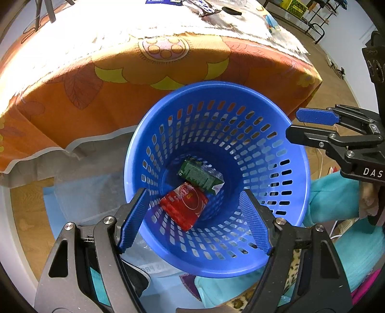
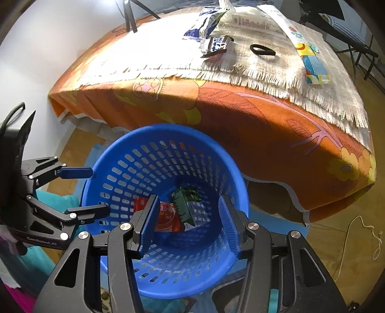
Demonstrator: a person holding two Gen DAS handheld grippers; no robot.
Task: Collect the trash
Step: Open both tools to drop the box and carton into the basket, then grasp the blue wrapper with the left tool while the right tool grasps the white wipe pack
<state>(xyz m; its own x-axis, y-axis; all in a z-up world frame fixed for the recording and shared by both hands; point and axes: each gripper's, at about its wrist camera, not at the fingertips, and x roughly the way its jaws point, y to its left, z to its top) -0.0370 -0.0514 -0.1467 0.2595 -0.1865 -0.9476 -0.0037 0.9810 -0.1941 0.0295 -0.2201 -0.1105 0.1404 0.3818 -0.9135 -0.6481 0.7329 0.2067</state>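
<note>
A blue perforated basket (image 1: pixel 276 149) (image 2: pixel 125 154) stands on the floor in front of the table. In it lie a red packet (image 1: pixel 184 205) (image 2: pixel 168 216) and a green carton (image 1: pixel 201 175) (image 2: pixel 186 204). My left gripper (image 1: pixel 196 221) hovers open and empty over the basket mouth; it also shows at the left of the right wrist view (image 2: pixel 91 190). My right gripper (image 2: pixel 189 226) is open and empty above the basket, and shows at the right of the left wrist view (image 1: pixel 292 126). On the table lie a dark wrapper (image 2: pixel 217 44), a blue-white bag (image 2: pixel 204 22) and a colourful long packet (image 2: pixel 310 61).
The table (image 2: pixel 240 115) has an orange flowered cloth hanging over its edge and a fringed beige mat (image 2: pixel 276 69) on top. A black ring (image 2: pixel 262 50) lies on the mat. A white cord (image 2: pixel 356 240) trails on the wooden floor at right. Tripod legs (image 2: pixel 130 16) stand behind.
</note>
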